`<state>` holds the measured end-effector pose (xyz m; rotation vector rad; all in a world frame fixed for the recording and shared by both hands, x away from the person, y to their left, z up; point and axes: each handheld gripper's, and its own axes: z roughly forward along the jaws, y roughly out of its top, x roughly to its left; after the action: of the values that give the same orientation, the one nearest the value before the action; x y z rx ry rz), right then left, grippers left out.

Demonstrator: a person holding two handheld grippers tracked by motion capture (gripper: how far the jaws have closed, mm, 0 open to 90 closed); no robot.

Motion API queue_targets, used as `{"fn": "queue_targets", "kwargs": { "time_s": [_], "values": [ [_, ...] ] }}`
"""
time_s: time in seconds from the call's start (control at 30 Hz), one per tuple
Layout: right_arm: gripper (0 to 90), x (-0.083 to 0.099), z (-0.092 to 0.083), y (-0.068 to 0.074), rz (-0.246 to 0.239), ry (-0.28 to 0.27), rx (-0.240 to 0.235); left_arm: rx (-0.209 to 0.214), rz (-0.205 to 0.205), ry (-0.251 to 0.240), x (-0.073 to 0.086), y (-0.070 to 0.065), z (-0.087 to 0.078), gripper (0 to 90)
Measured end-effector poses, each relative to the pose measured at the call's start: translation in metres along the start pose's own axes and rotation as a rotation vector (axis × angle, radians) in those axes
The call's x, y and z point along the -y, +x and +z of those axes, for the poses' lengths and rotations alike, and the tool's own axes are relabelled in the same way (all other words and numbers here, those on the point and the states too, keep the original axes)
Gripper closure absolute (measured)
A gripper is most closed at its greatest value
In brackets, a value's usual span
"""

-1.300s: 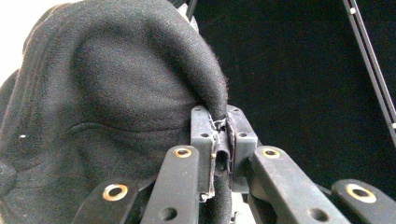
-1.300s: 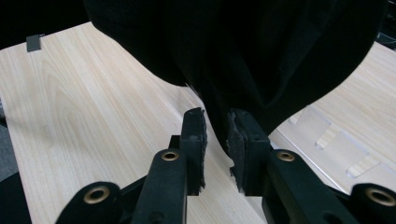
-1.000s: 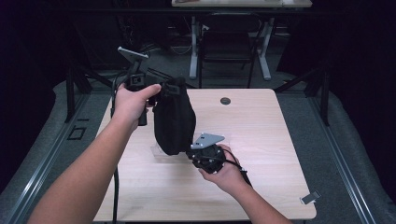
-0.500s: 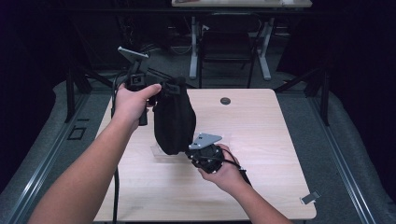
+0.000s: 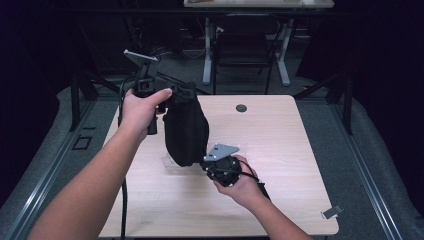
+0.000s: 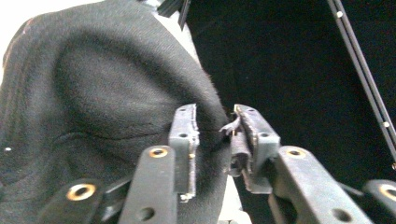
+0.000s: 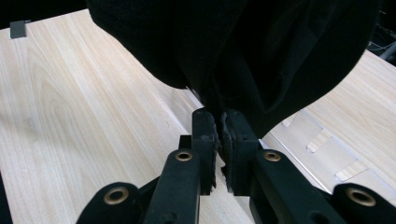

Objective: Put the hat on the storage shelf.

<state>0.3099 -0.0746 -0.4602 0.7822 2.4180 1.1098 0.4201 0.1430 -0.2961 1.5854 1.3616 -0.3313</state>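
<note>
- Black cloth, a soft bag, hangs in the high view between the two tools above a pale wooden surface. Its gathered top is at about 11 o'clock of the surface's middle and its rounded bottom points toward 6 o'clock.
- High view again: the left tool sits at the bag's top, held up by the left hand, with a grey plate on top of the tool at 11 o'clock of the hand. The right tool meets the bag's lower edge, and the right hand grips it just above the surface, a grey three-cornered plate on top.
- High view, other things: a small dark round disc lies on the surface at 12 o'clock, well apart from the bag; a small grey clip lies near the corner at 4 o'clock.
- Left gripper view: the bag bulges at 10 o'clock of the left tool. That tool's jaws have just been opening and now stand spread, with a fold of the cloth in the gap. A frayed strip of padding hangs on the right jaw. I cannot tell whether either pad still touches the cloth.
- Right gripper view: the right tool has its jaws pressed together, pinching the bag's lower edge. The bag hangs at 12 o'clock over the wooden surface. Strips of clear tape lie on the surface at 3 o'clock.
</note>
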Motion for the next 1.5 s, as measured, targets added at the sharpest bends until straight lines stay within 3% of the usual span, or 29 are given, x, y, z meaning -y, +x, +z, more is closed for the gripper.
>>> {"fn": "queue_targets", "kwargs": {
  "time_s": [0.23, 0.6, 0.93, 1.5],
  "values": [
    [84.6, 0.003, -0.002, -0.003, 0.010, -0.004, 0.007, -0.006, 0.001, -0.027, -0.001, 0.004, -0.013, 63.6],
    [85.4, 0.011, -0.004, -0.010, 0.047, 0.009, 0.021, -0.048, -0.003, -0.030, 0.002, 0.026, -0.027, 63.1],
    [85.6, 0.028, 0.001, -0.021, 0.120, 0.021, 0.003, -0.096, -0.014, -0.029, 0.009, 0.044, -0.036, 62.0],
    [84.7, 0.032, -0.002, -0.022, 0.125, 0.029, 0.022, -0.182, -0.022, -0.045, 0.014, 0.064, -0.050, 58.4]
  ]
}}
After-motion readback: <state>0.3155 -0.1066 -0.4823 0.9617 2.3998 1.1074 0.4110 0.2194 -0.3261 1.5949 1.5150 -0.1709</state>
